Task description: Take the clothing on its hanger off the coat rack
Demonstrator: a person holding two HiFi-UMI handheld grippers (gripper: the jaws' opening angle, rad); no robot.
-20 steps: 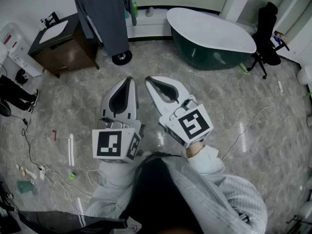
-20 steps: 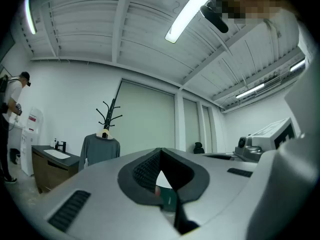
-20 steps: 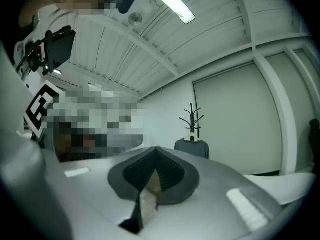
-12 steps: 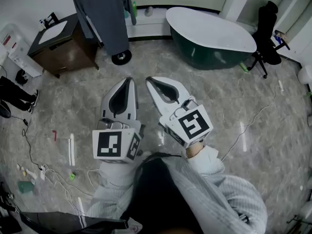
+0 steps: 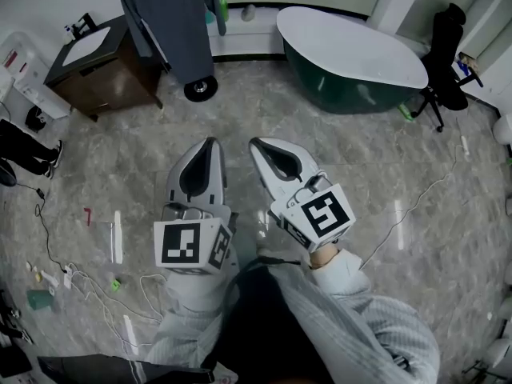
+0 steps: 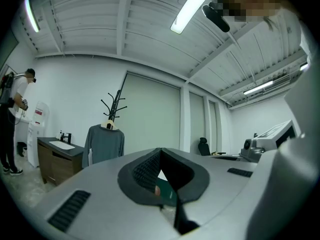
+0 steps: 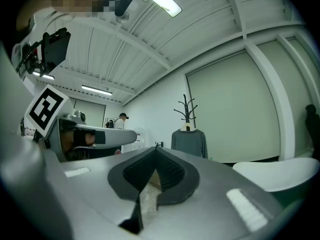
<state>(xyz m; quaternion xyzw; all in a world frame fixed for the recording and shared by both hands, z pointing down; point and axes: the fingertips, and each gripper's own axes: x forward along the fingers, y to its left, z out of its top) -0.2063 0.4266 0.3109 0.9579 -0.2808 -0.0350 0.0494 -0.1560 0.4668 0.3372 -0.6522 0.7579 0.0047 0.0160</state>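
Observation:
A grey long-sleeved top (image 5: 170,22) hangs on a light hanger (image 6: 108,126) from a black coat rack (image 6: 115,104) with a round base (image 5: 200,91), far ahead at the back left. It also shows in the right gripper view as the grey top (image 7: 189,142). My left gripper (image 5: 211,142) and right gripper (image 5: 254,144) are held side by side low in front of me, well short of the rack. Both have their jaws shut with nothing between them.
A dark wooden vanity (image 5: 100,66) with a white sink stands left of the rack. A green bathtub with a white rim (image 5: 352,50) is at the back right, a black office chair (image 5: 444,58) beyond it. Cables (image 5: 48,246) trail over the marble floor at left. A person (image 6: 12,119) stands far left.
The head view has shifted a little forward and the grippers sit slightly lower in it. Both stay shut and side by side.

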